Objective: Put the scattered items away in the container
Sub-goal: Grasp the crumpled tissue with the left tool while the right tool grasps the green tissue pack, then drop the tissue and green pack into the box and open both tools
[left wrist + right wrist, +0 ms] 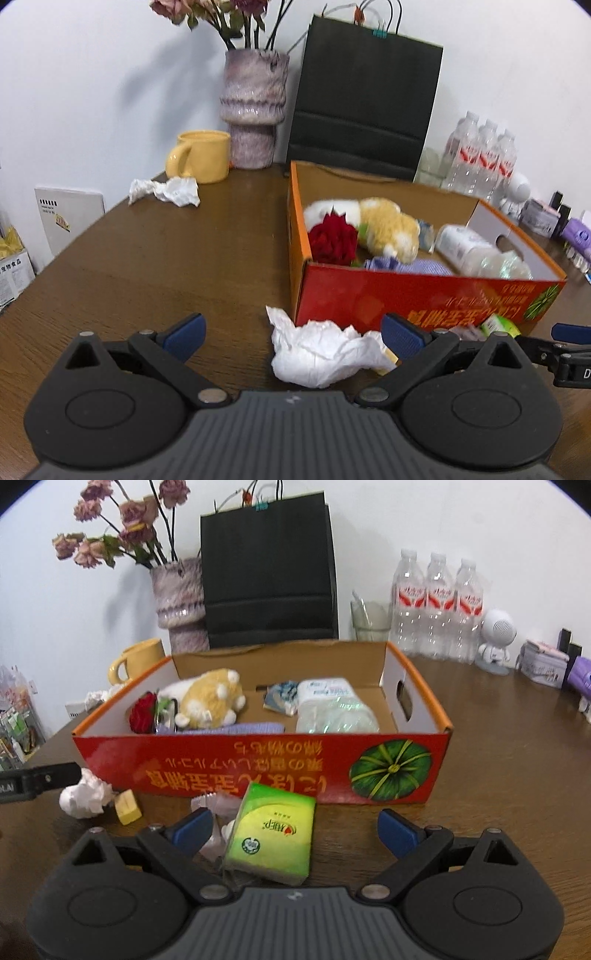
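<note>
The red-orange cardboard box [369, 295] [258, 768] stands on the brown table and holds a plush toy [212, 698], a red rose [332, 238], a purple cloth and plastic packs. My left gripper [291, 338] is open, with a crumpled white tissue [321, 354] between its fingers by the box's front corner. My right gripper [295, 827] is open around a green tissue pack [273, 838] that lies on crinkled clear plastic [218, 808]. A small yellow block [127, 806] lies beside the tissue [86, 794]. Another crumpled tissue [166, 190] lies near the yellow mug.
A yellow mug [201, 155], a vase of dried flowers [253, 110] and a black paper bag [365, 99] stand at the back. Water bottles [437, 609], a glass [369, 622], a white figurine [495, 642] and small containers [543, 662] line the right rear.
</note>
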`<state>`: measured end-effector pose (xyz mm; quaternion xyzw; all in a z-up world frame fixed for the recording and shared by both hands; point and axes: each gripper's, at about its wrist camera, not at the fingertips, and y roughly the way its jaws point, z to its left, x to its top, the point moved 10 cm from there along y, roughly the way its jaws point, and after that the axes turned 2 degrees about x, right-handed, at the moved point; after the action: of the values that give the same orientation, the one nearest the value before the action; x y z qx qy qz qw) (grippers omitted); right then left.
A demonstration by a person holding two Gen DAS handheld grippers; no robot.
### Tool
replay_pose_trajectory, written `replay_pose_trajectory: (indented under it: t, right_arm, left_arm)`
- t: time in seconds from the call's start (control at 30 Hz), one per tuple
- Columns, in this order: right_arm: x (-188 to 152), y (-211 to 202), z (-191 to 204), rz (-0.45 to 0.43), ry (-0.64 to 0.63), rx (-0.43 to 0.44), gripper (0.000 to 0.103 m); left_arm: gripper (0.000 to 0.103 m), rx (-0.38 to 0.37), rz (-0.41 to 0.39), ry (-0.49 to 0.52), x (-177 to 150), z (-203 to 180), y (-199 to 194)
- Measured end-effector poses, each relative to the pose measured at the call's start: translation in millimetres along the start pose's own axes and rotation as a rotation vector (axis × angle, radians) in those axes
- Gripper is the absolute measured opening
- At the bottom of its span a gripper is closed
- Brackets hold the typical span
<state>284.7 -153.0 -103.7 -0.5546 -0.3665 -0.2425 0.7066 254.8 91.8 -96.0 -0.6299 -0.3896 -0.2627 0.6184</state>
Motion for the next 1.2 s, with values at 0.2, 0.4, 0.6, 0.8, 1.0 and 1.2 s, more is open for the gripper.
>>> replay_pose_trajectory:
  t: [0.2,0.4,0.6,0.8,1.0,1.2]
  right_arm:
    - [-4.0,16.4,-5.6,0.022,0.049,-0.016,0.087]
    - [-9.4,19.1,-5.6,0.037,0.083,0.033,0.051]
    - [-11.0,9.2,-2.9,0.003,0.050,0.023,0.044]
    - [-4.1,-2.6,-6.9,-0.051,0.053,0.011,0.044]
    - [-5.8,-14.0,-6.5,-0.068,0.054,0.013,0.044]
    - [-6.9,-33.2,-1.3,-0.100,0.049,0.032,0.044]
  left_arm:
    - [0.098,0.006,0.059,0.000,-14.8,-2.8,16.3]
    - [0.065,0.012,0.070,-0.001,-21.3,-0.2,18.2]
    - [0.031,-0.020,0.044,-0.054,-21.0,5.3,11.4]
    - [0.029,-0.020,-0.010,-0.042,-15.1,1.8,-1.0]
    - [0.029,-0.034,-0.041,-0.028,-13.5,-4.3,-16.4]
    - [0.029,-0.067,-0.082,-0.012,-5.8,-16.1,-38.1]
